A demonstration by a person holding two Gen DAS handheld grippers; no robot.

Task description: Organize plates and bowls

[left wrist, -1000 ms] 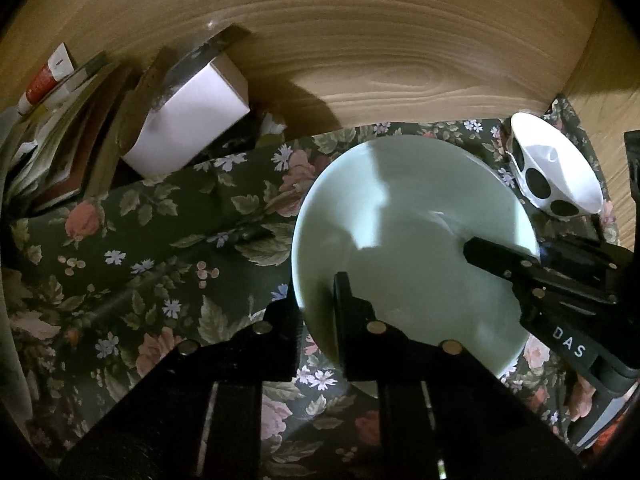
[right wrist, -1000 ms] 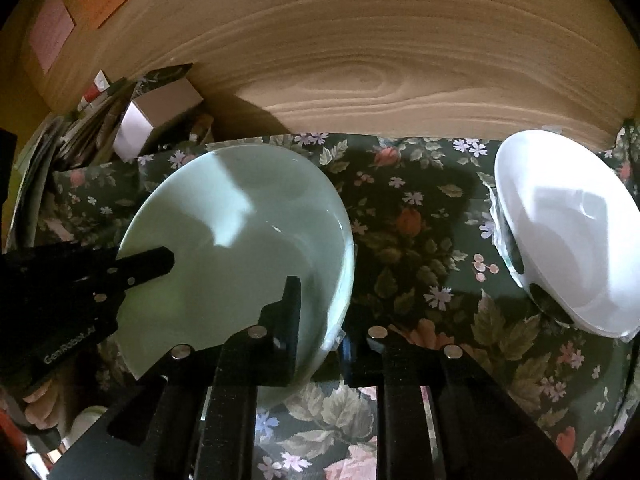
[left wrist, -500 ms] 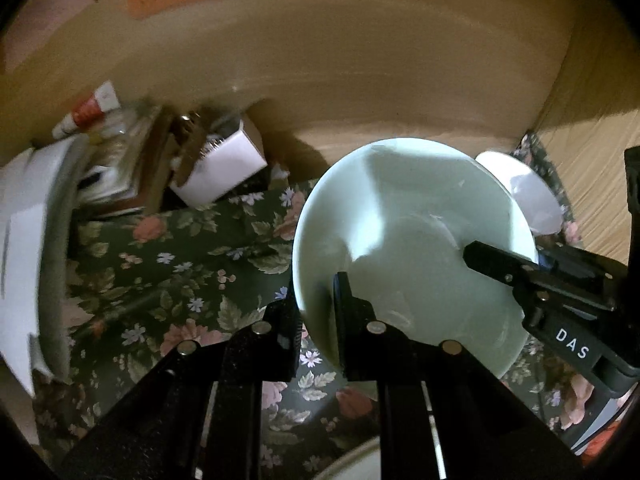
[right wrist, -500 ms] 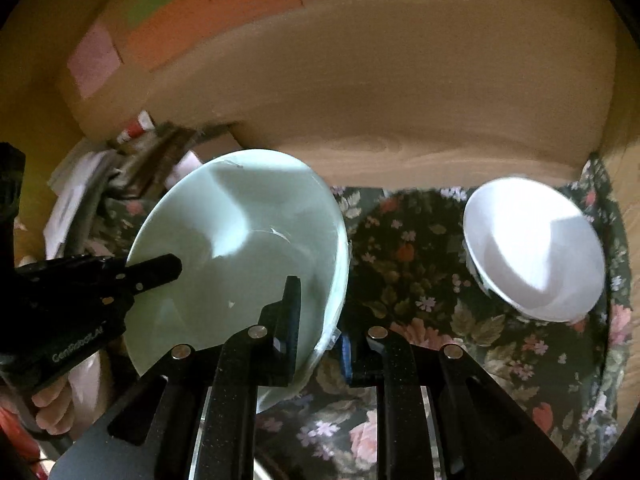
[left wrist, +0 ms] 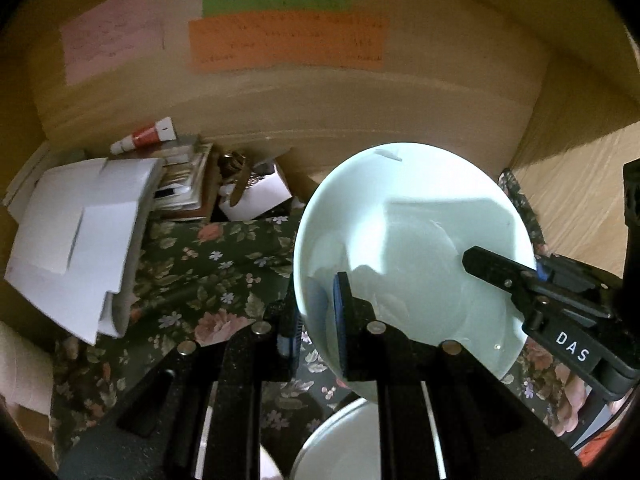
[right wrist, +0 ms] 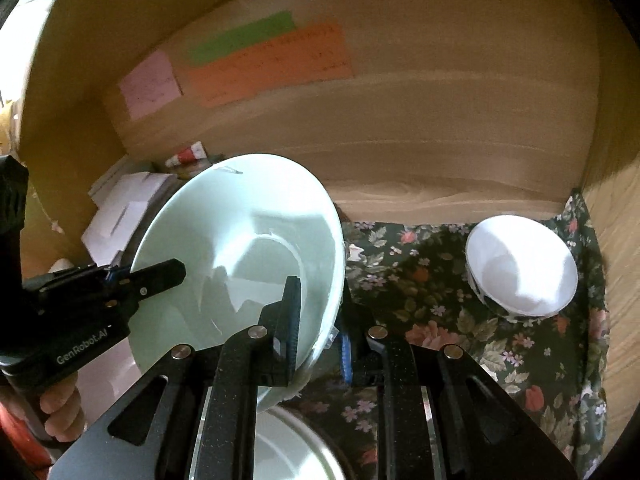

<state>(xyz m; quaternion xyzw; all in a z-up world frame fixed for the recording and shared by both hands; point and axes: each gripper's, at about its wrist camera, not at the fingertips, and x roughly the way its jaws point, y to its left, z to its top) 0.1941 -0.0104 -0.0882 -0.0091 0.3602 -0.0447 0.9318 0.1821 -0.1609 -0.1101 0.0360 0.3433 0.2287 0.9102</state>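
Note:
A pale green plate [left wrist: 400,220] [right wrist: 240,216] hangs tilted above the floral cloth [left wrist: 208,272], held from both sides. My left gripper [left wrist: 316,316] is shut on its left rim, and my right gripper [right wrist: 320,328] is shut on its right rim. Each gripper shows in the other's view: the right one [left wrist: 500,272] and the left one [right wrist: 160,276], a hand below it. A white bowl [right wrist: 520,264] with black dots outside rests on the cloth at far right. Under the plate, another pale dish [left wrist: 340,440] [right wrist: 288,448] peeks in at the bottom edge.
A wooden back wall carries an orange note [left wrist: 284,44], a green one and a pink one. Stacked white papers [left wrist: 80,240], a small white box [left wrist: 256,196] and a red-and-white tube [left wrist: 148,136] crowd the back left. A wooden side wall [right wrist: 616,240] closes the right.
Both grippers have risen and drawn back with the green plate between them. The white bowl now looks smaller and farther, the wall notes have come into view, and a pale dish has appeared below.

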